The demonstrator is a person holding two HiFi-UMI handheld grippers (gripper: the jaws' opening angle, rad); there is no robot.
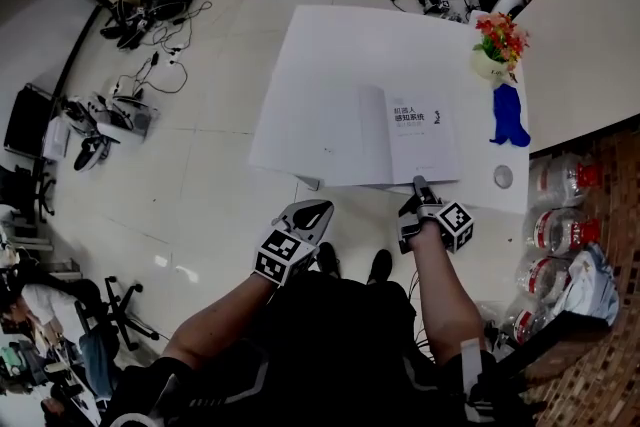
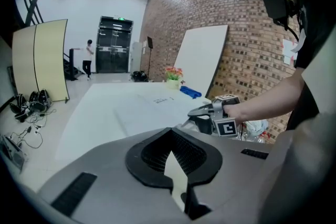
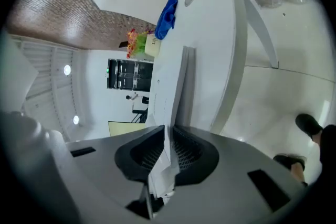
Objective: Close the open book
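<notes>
The open book (image 1: 405, 135) lies on the white table (image 1: 320, 75), near its front edge, with printed characters on its right-hand page. My right gripper (image 1: 418, 185) is at the book's front edge. In the right gripper view the gripper (image 3: 169, 131) is shut on a thin bunch of the book's pages (image 3: 170, 86), which stand edge-on between the pads. My left gripper (image 1: 318, 207) hangs below the table's front edge, left of the book and touching nothing. In the left gripper view its jaws (image 2: 169, 131) look shut and empty, and the right gripper (image 2: 191, 113) is at the book (image 2: 157, 102).
A flower pot (image 1: 497, 45), a blue cloth (image 1: 509, 115) and a small round lid (image 1: 503, 177) sit along the table's right side. Water bottles (image 1: 560, 225) stand on the floor at right. Cables and gear (image 1: 150, 0) lie on the floor at left.
</notes>
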